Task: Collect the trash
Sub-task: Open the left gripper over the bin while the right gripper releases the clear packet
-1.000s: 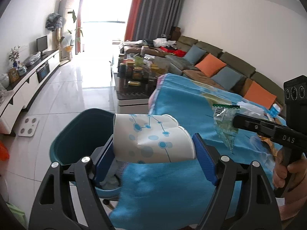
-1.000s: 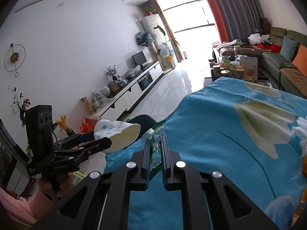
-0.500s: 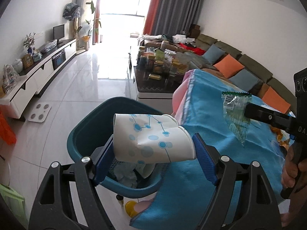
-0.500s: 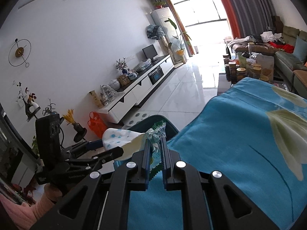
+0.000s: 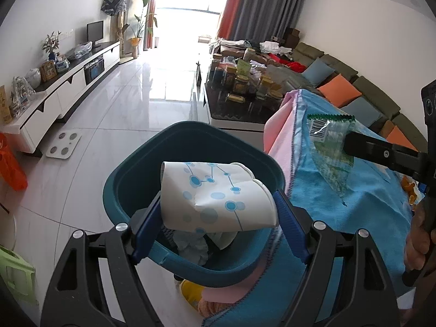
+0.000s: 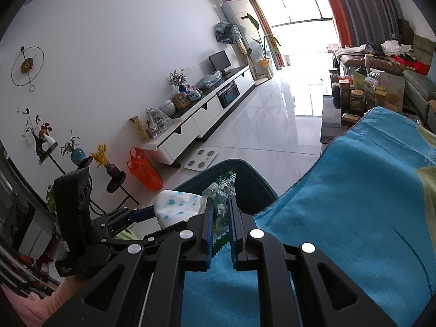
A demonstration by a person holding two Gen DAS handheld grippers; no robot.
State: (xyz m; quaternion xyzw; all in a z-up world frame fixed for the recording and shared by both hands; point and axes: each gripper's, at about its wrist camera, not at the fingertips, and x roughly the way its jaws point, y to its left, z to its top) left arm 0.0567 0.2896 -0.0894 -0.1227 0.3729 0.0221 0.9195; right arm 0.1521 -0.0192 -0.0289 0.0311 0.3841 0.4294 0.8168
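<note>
Teal bin contents half hidden behind crushed paper cup, wrapper partly masked

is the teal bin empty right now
No, crumpled paper trash already lies inside the teal bin, below the held paper cup.

This is a home living room. A long sofa with orange and blue cushions runs along one wall, and a low white media cabinet along the other carries a small screen, potted plants and ornaments. Between them a dark coffee table is crowded with jars and boxes. Grey and orange curtains frame a bright floor-to-ceiling window. A bathroom scale lies on the glossy tiled floor, and a round clock hangs on the white wall.
</note>
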